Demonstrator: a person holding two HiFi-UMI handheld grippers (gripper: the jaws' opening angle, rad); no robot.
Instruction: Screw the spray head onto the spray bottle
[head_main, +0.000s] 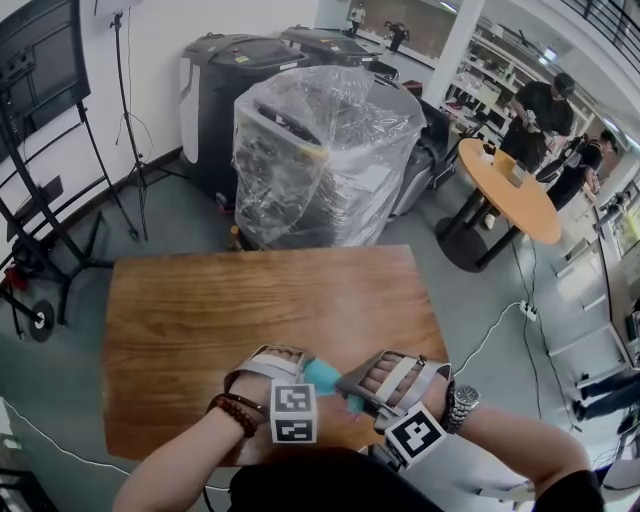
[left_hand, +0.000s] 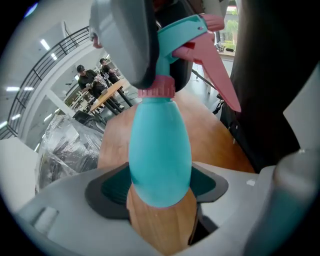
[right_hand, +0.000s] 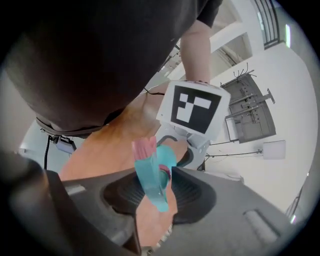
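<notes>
The wooden table (head_main: 250, 330) carries nothing else of the task. Both grippers work above its near edge, a little right of the middle, close in front of the person.

The left gripper (left_hand: 162, 210) is clamped on the rounded lower body of the teal spray bottle (left_hand: 160, 150), with its pads pressing the bottle from both sides. The bottle is held off the tabletop, its neck pointing away from that gripper.

The right gripper (right_hand: 155, 200) meets it from the other side. Its jaws are closed on the teal spray head (right_hand: 152, 175), which lies in the narrow gap between the dark ribbed pads.

In the left gripper view the spray head already sits on top of the bottle. Its pink collar (left_hand: 156, 91) rests right at the neck, and the pink trigger (left_hand: 215, 65) slopes out to one side.

So the head is placed and lined up with the neck, and both parts are gripped for twisting. I cannot tell from these views how far the collar's thread has caught. By my judgement what is left is turning the head against the held bottle until the collar seats tight, then letting go.
</notes>
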